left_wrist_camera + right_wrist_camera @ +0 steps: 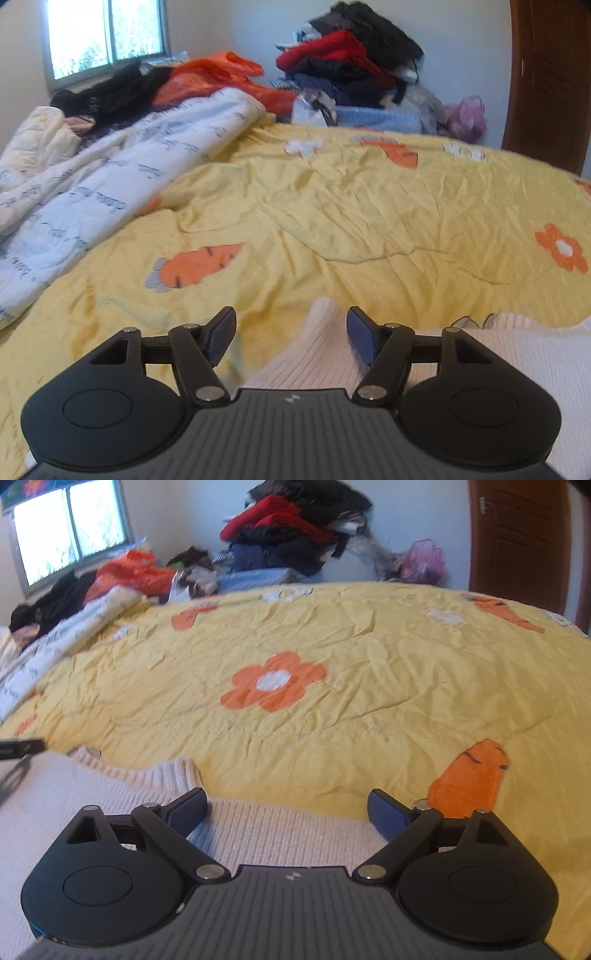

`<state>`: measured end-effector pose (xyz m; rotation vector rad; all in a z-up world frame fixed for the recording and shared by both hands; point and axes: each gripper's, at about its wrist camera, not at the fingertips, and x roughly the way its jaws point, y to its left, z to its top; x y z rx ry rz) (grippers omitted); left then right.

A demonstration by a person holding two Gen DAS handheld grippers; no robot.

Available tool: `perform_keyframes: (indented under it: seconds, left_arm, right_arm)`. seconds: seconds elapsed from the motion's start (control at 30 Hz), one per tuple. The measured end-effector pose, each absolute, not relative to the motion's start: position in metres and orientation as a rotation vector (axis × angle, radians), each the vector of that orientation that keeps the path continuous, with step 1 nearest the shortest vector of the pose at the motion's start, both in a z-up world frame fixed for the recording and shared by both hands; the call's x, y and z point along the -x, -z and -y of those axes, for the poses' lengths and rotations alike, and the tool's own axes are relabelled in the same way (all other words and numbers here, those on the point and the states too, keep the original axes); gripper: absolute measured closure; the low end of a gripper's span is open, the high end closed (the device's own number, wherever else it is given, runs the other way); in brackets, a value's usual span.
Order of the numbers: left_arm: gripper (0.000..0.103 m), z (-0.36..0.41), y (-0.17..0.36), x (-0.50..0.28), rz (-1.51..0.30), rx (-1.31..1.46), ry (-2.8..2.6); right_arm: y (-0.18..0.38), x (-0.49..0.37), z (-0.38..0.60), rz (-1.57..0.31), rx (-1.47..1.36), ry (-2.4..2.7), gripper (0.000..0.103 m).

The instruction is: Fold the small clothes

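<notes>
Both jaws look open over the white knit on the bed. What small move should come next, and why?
Probably lower both and close on the white knit garment. The left gripper and right gripper are open above it, gripping nothing, and it lies unfolded on the yellow quilt.

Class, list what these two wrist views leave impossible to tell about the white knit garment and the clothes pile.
- Knit garment: left wrist view, near part hidden under the left gripper; type unclear.
- Same garment: right wrist view, cut off by the left edge and hidden by the right gripper.
- Clothes pile: too far and blurred to count items.
</notes>
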<state>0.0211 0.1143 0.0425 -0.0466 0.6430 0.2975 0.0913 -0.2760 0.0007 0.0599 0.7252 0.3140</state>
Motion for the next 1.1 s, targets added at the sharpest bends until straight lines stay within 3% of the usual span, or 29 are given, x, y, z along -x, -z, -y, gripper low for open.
perform_keyframes:
  seconds: [0.1, 0.17, 0.4, 0.57, 0.6, 0.73, 0.97, 1.0, 1.1]
  left_arm:
    - [0.026, -0.13, -0.058, 0.049, -0.574, 0.158, -0.273]
    - [0.026, -0.14, -0.055, 0.096, -0.56, 0.252, -0.273]
    - [0.026, -0.139, -0.021, 0.184, -0.603, 0.481, -0.389]
    - [0.022, -0.134, -0.02, 0.193, -0.607, 0.585, -0.347]
    - [0.022, -0.134, -0.021, 0.194, -0.606, 0.617, -0.332]
    - [0.016, -0.133, -0.014, 0.198, -0.609, 0.814, -0.214]
    - [0.016, -0.148, -0.008, 0.179, -0.563, 0.964, -0.252]
    - [0.023, -0.151, -0.009, 0.175, -0.559, 0.973, -0.283]
    - [0.06, -0.157, -0.008, 0.166, -0.578, 0.956, -0.369]
  right_arm:
    - [-0.025, -0.061, 0.283, -0.582, -0.098, -0.254, 0.009]
    - [-0.044, -0.039, 0.277, -0.539, -0.12, -0.368, 0.008]
    - [-0.042, -0.016, 0.159, -0.644, 0.085, -0.761, 0.008]
    - [-0.014, -0.027, 0.084, -0.713, 0.264, -0.813, 0.006]
    - [-0.009, -0.033, 0.08, -0.725, 0.257, -0.807, 0.001]
    - [-0.007, -0.039, 0.089, -0.754, 0.168, -0.823, 0.002]
    - [-0.007, -0.035, 0.094, -0.735, 0.144, -0.813, 0.002]
    - [-0.007, -0.036, 0.093, -0.736, 0.142, -0.812, 0.002]
    - [-0.008, -0.037, 0.095, -0.736, 0.129, -0.812, 0.002]
